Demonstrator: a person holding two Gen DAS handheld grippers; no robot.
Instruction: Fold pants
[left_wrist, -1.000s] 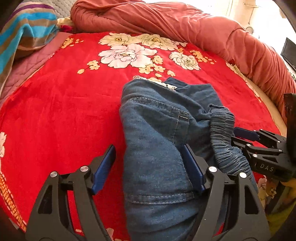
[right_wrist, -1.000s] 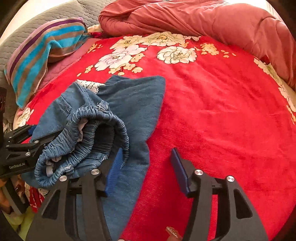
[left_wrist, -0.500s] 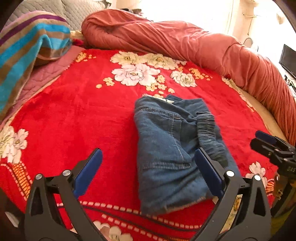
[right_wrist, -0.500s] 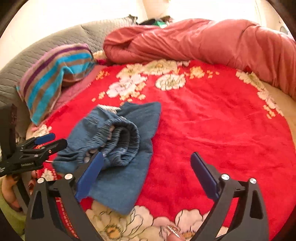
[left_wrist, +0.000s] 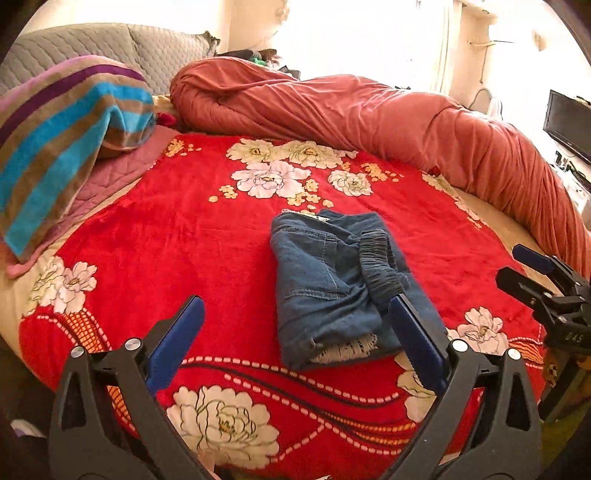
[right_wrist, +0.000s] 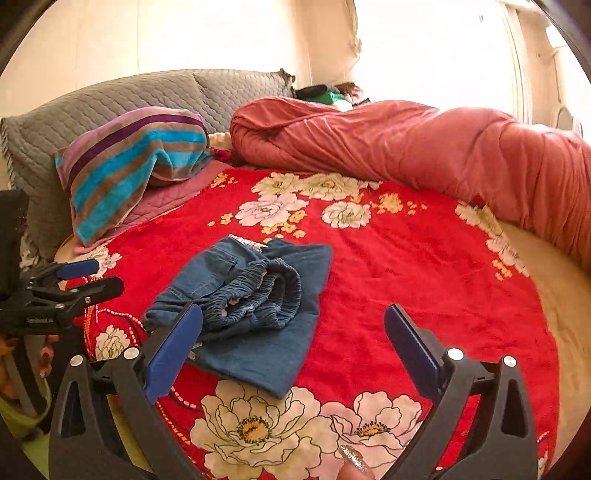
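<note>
The folded pants (left_wrist: 332, 280) lie on the red floral blanket (left_wrist: 177, 236), near its front edge. Beyond them lies a pink quilt (left_wrist: 369, 110), perhaps rolled. Left gripper (left_wrist: 295, 332) and right gripper (right_wrist: 293, 336) are spread wide, holding nothing; the right's jaws were just opening.

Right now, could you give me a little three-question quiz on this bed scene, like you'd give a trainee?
1. True or false: the left claw is gripping the jeans.
2. What lies under the jeans? A) grey pillow B) red flowered blanket C) striped towel
3. Fill in: the jeans' elastic ______ shows bunched on top of the fold.

Key: 1 false, both claws stand open and empty, the right claw too; 2 B; 3 waistband.
</note>
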